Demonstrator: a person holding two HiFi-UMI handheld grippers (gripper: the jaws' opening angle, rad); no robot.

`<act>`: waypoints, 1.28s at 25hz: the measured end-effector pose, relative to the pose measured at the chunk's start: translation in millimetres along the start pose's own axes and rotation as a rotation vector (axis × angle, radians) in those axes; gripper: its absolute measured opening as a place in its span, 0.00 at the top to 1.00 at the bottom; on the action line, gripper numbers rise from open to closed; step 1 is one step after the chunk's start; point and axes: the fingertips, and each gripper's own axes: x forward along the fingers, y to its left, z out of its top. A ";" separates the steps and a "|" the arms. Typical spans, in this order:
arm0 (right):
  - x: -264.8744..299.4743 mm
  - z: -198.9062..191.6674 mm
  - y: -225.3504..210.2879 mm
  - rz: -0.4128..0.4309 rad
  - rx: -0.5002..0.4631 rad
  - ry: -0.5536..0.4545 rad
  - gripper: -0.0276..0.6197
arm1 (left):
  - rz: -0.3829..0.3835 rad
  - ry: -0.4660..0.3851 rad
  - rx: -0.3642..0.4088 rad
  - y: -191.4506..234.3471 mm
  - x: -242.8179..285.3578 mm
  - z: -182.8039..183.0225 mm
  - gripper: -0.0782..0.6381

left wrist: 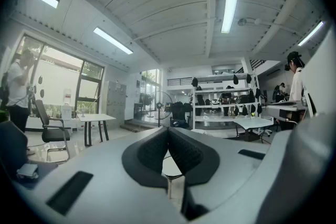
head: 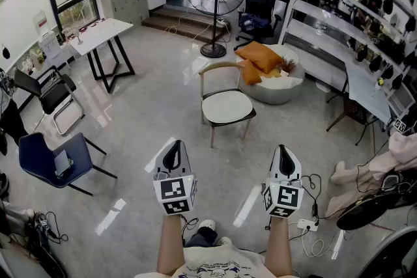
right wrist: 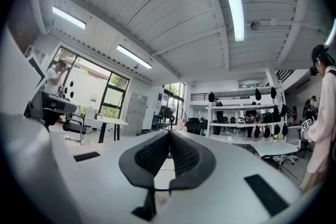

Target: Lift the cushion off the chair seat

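Nothing done yet tbh. Left claw (head: pixel 173 145) and right claw (head: pixel 284 149) are both shut w/ nothing in them, held level, well short of the chair (head: pixel 218 66). Pale cushion (head: pixel 226 107) sits on the seat, untouched afaict. Whole approach + grab + lift left to do.

Saw a cream-white cushion (head: pixel 226 106) on a pale wooden chair (head: pixel 218 66) with a dark seat edge. Noted orange pillows (head: pixel 260 56) far right on a white beanbag (head: pixel 290 84). Marked a navy chair (head: pixel 39 153) near left, a black chair (head: pixel 49 91) beyond it, and a white bench (head: pixel 104 30) on black legs. Found ribbed black fingers (left wrist: pixel 152 152) in pale grey shells on the left gripper (head: pixel 172 148) and right gripper (head: pixel 285 152), with black-and-white square patterns on their cubes (head: pixel 174 195). Read the floor (head: pixel 150 94) as glossy pale grey.
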 end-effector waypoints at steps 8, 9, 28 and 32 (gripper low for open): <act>13.4 3.2 2.4 -0.012 0.006 0.002 0.94 | 0.000 0.005 -0.009 12.6 13.3 1.7 0.87; 15.8 3.1 2.8 -0.013 0.004 0.004 0.94 | 0.000 0.005 -0.010 14.1 15.7 2.1 0.87; 86.2 -43.1 22.8 -0.019 0.081 0.097 0.57 | -0.054 0.054 -0.059 45.4 100.2 -26.9 0.57; 101.9 -58.7 24.5 -0.021 0.099 0.132 0.54 | -0.064 0.081 -0.044 49.0 118.4 -36.7 0.56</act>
